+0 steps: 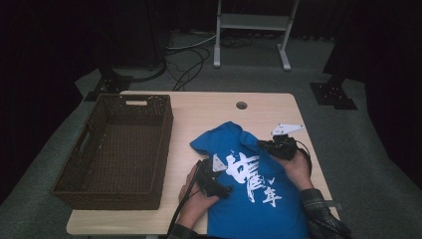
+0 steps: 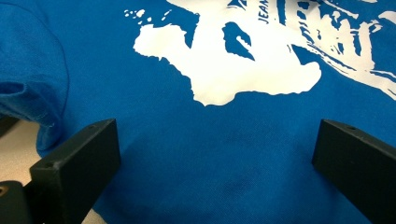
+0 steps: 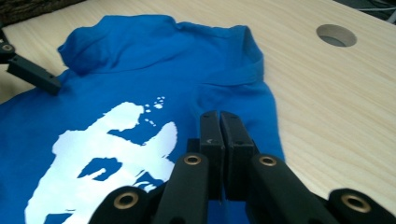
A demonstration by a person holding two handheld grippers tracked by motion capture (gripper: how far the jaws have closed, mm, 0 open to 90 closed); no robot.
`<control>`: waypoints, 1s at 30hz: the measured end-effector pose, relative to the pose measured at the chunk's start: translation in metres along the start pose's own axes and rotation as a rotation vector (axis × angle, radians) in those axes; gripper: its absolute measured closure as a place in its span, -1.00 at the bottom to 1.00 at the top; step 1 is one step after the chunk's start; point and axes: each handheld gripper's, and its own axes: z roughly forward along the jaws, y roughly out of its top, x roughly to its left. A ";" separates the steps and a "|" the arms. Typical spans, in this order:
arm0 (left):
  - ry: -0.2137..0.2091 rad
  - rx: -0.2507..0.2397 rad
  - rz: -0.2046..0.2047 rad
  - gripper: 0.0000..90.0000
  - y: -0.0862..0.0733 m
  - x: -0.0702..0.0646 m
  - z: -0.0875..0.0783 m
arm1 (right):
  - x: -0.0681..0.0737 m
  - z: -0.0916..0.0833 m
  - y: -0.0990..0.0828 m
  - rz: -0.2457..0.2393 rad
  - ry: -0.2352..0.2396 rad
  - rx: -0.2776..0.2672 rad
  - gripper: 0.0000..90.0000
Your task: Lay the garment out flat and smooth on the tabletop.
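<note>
Blue T-shirt [image 1: 259,199] on table [image 1: 199,112], left tool [image 2: 215,154] jaws apart over it; right tool [image 3: 219,135] jaws together, clamping nothing

Left gripper [image 2: 217,154] has jaws spread wide; right gripper [image 3: 219,123] has jaws pressed together.

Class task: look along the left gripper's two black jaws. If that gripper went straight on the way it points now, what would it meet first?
The left gripper, jaws wide apart, points down onto the blue T-shirt. It would probably meet that blue cloth first, just short of the white print. How near the cloth already is cannot be judged.
</note>
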 end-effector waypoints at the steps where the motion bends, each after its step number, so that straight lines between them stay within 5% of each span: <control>1: 0.000 0.000 0.000 -0.98 0.000 0.000 0.000 | -0.002 0.000 0.000 0.003 -0.003 -0.001 0.96; 30: 0.000 0.001 0.001 -0.98 0.000 0.000 0.000 | -0.043 -0.006 0.014 0.046 -0.078 -0.002 0.96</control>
